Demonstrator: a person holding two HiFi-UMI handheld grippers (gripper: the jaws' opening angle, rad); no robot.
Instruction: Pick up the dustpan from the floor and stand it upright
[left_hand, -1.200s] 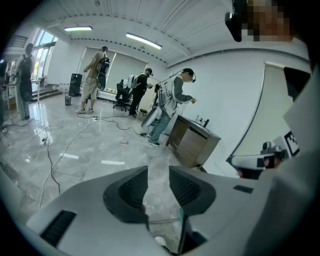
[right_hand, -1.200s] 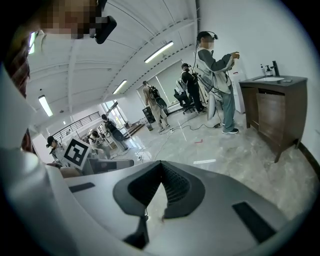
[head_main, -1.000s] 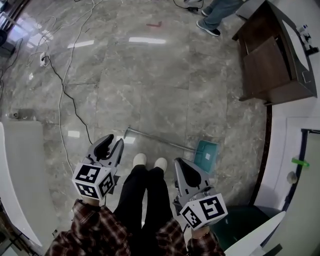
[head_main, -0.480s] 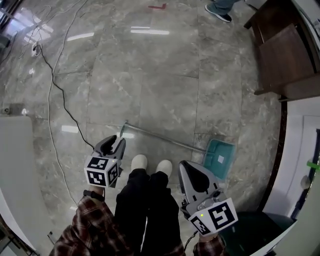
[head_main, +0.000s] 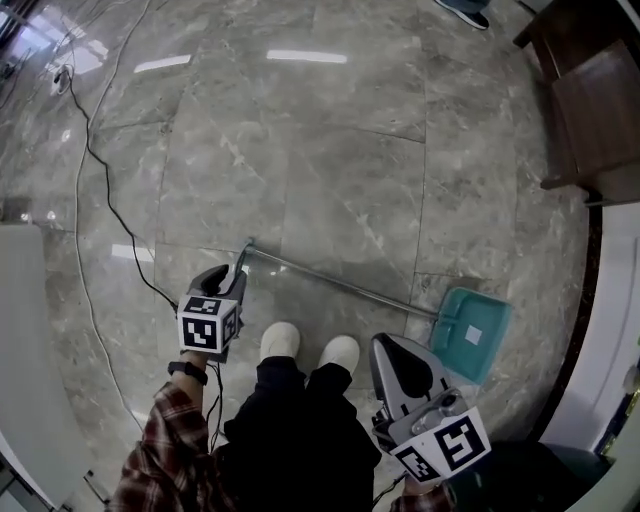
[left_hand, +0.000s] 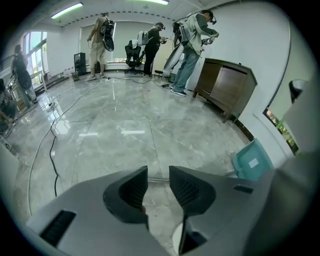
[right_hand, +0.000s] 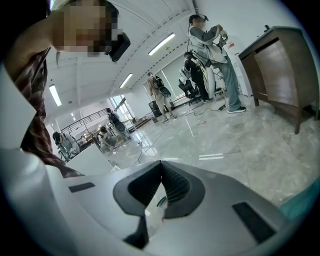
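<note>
Left hand-held gripper (head_main: 232, 280), jaws apart and empty, hovers just short of the handle tip (head_main: 250, 246). Right hand-held gripper (head_main: 398, 362) closed on nothing. Teal dustpan (head_main: 470, 332) lies flat on floor (head_main: 330, 150), at its 1 o'clock. Grasp, lift and standing all remain. Against half a second ago: left gripper nearer the handle.

The left gripper (head_main: 234, 274) and right gripper (head_main: 386, 346) are grey, each bearing a cube (head_main: 208, 323) of black-and-white square markers. Red plaid sleeve (head_main: 160, 445), dark wristband (head_main: 187, 371), black trousers (head_main: 295, 430), white shoes (head_main: 280, 340).
</note>
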